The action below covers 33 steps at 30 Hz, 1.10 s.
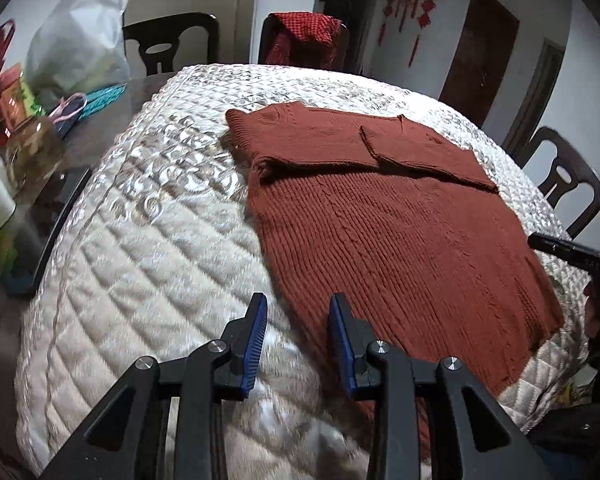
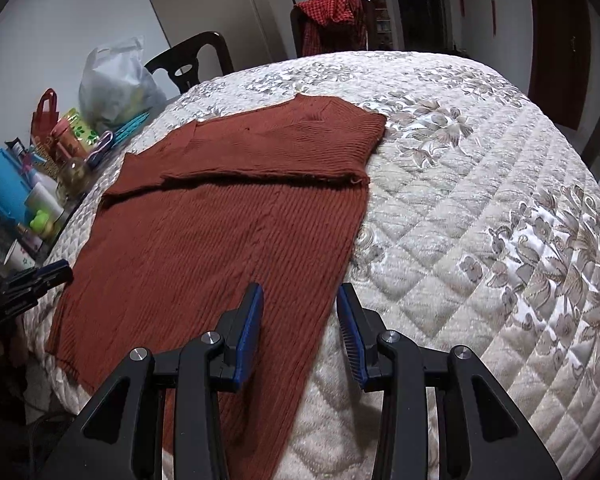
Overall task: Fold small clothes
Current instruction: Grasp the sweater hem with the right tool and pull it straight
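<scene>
Jaws standing apart on both grippers, gripping nothing. Left gripper (image 1: 298, 306) hovering over the near left edge of the one rust-red knit sweater (image 1: 384, 216), its two blue pads straddling the hem line, one over quilt, one over knit. Right gripper (image 2: 300, 296) hanging over the sweater's near right edge, left pad above the ribbing, right pad above the bare quilt; no fabric pinched between them.

Sweater lying flat on the one cream quilted cover (image 2: 480, 208), both sleeves folded in across the chest at the far end, body stretching toward the near edge.

Sitting on the far left: one white plastic bag (image 2: 114, 80), one small red gift bag (image 2: 44, 114), one blue container (image 2: 2, 184), plus a cluster of small bottles too jumbled for counting.

Standing around the far side: three dark wooden chairs in the left wrist view, the middle one (image 1: 300, 42) carrying one red checked garment.
</scene>
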Each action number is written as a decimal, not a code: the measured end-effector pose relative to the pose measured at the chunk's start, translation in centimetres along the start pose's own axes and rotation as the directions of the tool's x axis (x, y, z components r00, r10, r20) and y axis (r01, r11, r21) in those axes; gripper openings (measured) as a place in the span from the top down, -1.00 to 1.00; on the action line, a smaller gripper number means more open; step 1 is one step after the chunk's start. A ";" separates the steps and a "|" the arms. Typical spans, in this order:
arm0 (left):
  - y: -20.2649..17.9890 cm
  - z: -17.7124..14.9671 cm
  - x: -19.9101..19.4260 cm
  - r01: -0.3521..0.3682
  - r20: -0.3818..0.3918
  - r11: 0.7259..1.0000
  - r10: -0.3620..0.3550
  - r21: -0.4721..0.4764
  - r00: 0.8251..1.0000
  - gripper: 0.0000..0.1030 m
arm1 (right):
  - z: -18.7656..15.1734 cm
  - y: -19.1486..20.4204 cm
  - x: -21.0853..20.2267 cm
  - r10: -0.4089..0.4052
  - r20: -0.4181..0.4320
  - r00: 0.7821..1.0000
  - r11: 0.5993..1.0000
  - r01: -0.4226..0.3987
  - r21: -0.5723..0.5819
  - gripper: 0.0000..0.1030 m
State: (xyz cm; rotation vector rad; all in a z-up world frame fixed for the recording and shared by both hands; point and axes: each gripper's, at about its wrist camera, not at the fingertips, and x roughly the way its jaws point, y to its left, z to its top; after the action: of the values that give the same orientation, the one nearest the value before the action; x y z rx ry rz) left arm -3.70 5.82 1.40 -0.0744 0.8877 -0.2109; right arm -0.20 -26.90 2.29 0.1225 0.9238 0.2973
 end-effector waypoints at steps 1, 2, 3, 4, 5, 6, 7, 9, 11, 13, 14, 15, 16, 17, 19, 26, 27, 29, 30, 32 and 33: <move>0.1 -0.2 -0.2 0.015 0.001 1.000 -0.015 -0.019 1.000 0.28 | -0.2 0.1 -0.1 0.000 -0.002 1.000 1.000 0.000 -0.002 0.24; 0.1 -0.5 -0.4 0.029 0.001 0.999 -0.029 -0.035 1.000 0.26 | -0.4 0.1 -0.1 0.003 -0.008 1.000 1.000 -0.003 -0.001 0.24; 0.1 -0.8 -0.6 0.048 0.000 0.998 -0.048 -0.051 0.999 0.25 | -0.7 0.1 -0.2 0.011 -0.014 1.000 1.000 -0.011 0.003 0.24; 0.0 -1.0 -0.7 0.064 -0.001 0.996 -0.064 -0.059 0.998 0.25 | -1.0 0.0 -0.2 0.020 -0.021 1.000 1.000 -0.020 0.008 0.24; -0.3 -1.3 -0.7 0.076 -0.003 0.995 -0.077 -0.066 0.997 0.25 | -1.3 0.0 -0.2 0.030 -0.029 0.999 0.999 -0.029 0.015 0.23; -0.4 -1.7 -0.7 0.086 -0.008 0.994 -0.086 -0.072 0.996 0.25 | -1.6 0.0 -0.2 0.036 -0.036 0.999 0.999 -0.036 0.022 0.23; -0.6 -1.9 -0.6 0.096 -0.017 0.992 -0.097 -0.081 0.995 0.25 | -1.9 -0.1 -0.3 0.045 -0.036 0.998 0.999 -0.044 0.029 0.23; -1.1 -2.5 -0.3 0.099 -0.024 0.991 -0.102 -0.089 0.995 0.25 | -2.3 -0.1 -0.7 0.062 -0.035 0.997 0.997 -0.061 0.045 0.23; -1.6 -2.7 -0.4 0.090 -0.013 0.993 -0.091 -0.077 0.996 0.25 | -2.7 0.1 -0.9 0.078 -0.042 0.996 0.996 -0.076 0.055 0.23; -1.9 -2.7 -0.3 0.095 -0.005 0.992 -0.096 -0.083 0.995 0.31 | -3.1 0.5 -1.1 0.090 -0.044 0.995 0.995 -0.087 0.053 0.23; -2.1 -2.7 -0.3 0.098 -0.004 0.992 -0.098 -0.075 0.995 0.56 | -3.3 0.8 -1.2 0.090 -0.040 0.995 0.995 -0.088 0.041 0.23; -2.3 -2.7 -0.1 0.097 -0.009 0.993 -0.098 -0.070 0.995 0.65 | -3.4 1.0 -1.1 0.094 -0.040 0.995 0.995 -0.093 0.033 0.23; -2.4 -2.8 0.1 0.091 -0.009 0.994 -0.092 -0.065 0.996 0.65 | -3.5 1.3 -1.1 0.095 -0.036 0.995 0.995 -0.095 0.023 0.23; -2.6 -2.8 0.1 0.085 -0.003 0.995 -0.085 -0.055 0.996 0.70 | -3.6 1.5 -1.0 0.097 -0.038 0.995 0.995 -0.097 0.016 0.45; -2.7 -2.7 -0.1 0.075 0.003 0.996 -0.075 -0.039 0.997 0.74 | -3.7 1.6 -0.7 0.103 -0.047 0.994 0.995 -0.102 0.013 0.84; -0.7 -2.8 -1.6 0.029 0.029 0.999 -0.028 -0.046 0.999 0.82 | -3.7 -0.1 -2.1 0.096 -0.007 0.995 0.994 -0.095 0.047 0.84; -0.4 -3.0 -1.6 0.026 0.025 0.998 -0.025 -0.049 0.999 0.82 | -3.8 -0.3 -2.1 0.097 -0.010 0.995 0.994 -0.096 0.052 0.84; 0.1 -3.3 -1.1 0.023 0.004 0.998 -0.023 -0.059 1.000 0.82 | -4.2 -0.5 -1.7 0.099 -0.027 0.995 0.994 -0.097 0.058 0.84; 0.0 -3.4 -1.0 0.021 0.001 0.998 -0.021 -0.060 1.000 0.82 | -4.3 -0.4 -1.5 0.100 -0.029 0.995 0.994 -0.098 0.058 0.84; -0.3 -3.5 -1.1 0.017 0.005 0.998 -0.017 -0.054 1.000 0.81 | -4.3 -0.3 -1.6 0.110 -0.024 0.994 0.992 -0.108 0.059 0.84; -0.5 -3.5 -1.1 0.023 0.006 0.998 -0.022 -0.052 1.000 0.81 | -4.2 -0.4 -1.6 0.119 -0.025 0.993 0.991 -0.117 0.065 0.81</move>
State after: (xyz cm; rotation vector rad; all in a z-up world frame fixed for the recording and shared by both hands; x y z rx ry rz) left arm -7.14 5.65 0.13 -0.1332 0.8877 -0.2084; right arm -4.40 -27.90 0.90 0.2330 0.9568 0.3803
